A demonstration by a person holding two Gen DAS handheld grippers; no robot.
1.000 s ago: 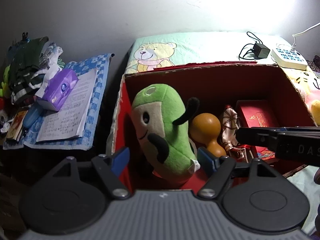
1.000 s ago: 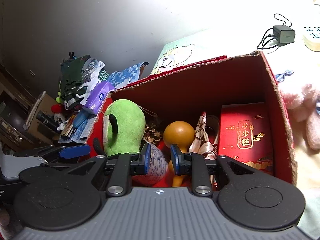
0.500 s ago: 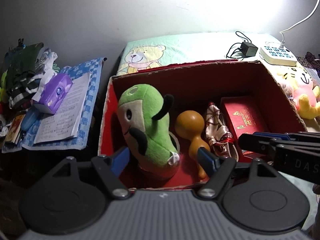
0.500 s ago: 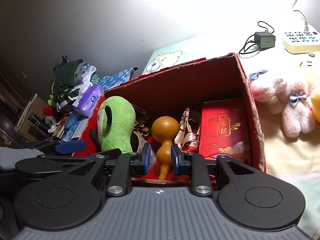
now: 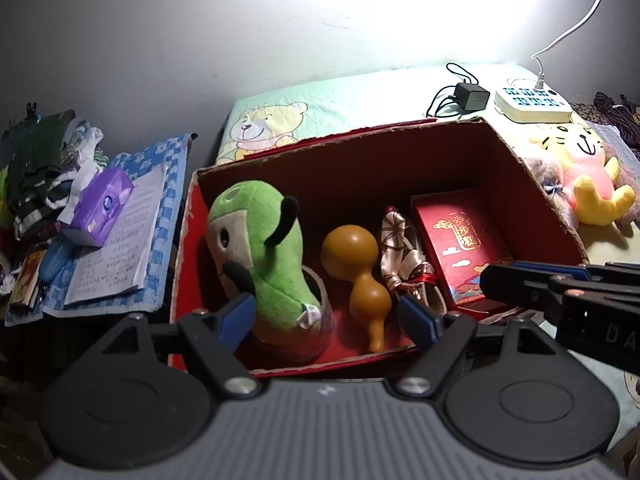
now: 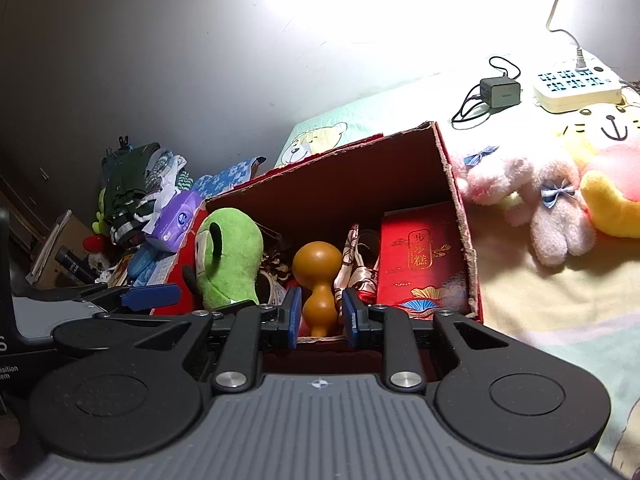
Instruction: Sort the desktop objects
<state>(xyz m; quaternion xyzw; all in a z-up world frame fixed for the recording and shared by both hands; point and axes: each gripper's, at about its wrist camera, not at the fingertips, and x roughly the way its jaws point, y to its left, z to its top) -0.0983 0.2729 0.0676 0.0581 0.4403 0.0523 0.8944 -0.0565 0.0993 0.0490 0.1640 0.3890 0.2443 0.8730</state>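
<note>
An open red cardboard box (image 5: 524, 172) holds a green plush (image 5: 264, 248), a brown gourd (image 5: 352, 252), a patterned scarf (image 5: 400, 248) and a red gift box (image 5: 456, 240). My left gripper (image 5: 328, 318) is wide open and empty, hovering at the box's near edge. My right gripper (image 6: 320, 314) is open by a narrow gap with nothing in it. It hangs in front of the box (image 6: 460, 200), and the gourd (image 6: 318, 268) shows behind the gap. Seen from the left wrist, the right gripper (image 5: 486, 284) sits by the box's near right corner.
A pink bunny plush (image 6: 520, 184) and a yellow plush (image 6: 612, 176) lie on the bedding right of the box. A power strip (image 6: 576, 84) and a charger (image 6: 500, 90) sit behind. Left of the box are a purple tissue pack (image 5: 104, 204), a notebook (image 5: 120, 248) and piled clothes (image 5: 36, 172).
Both grippers have drawn back from the box, so it looks smaller and more bedding shows to the right. Neither jaw opening has changed. The box's contents stay put.
</note>
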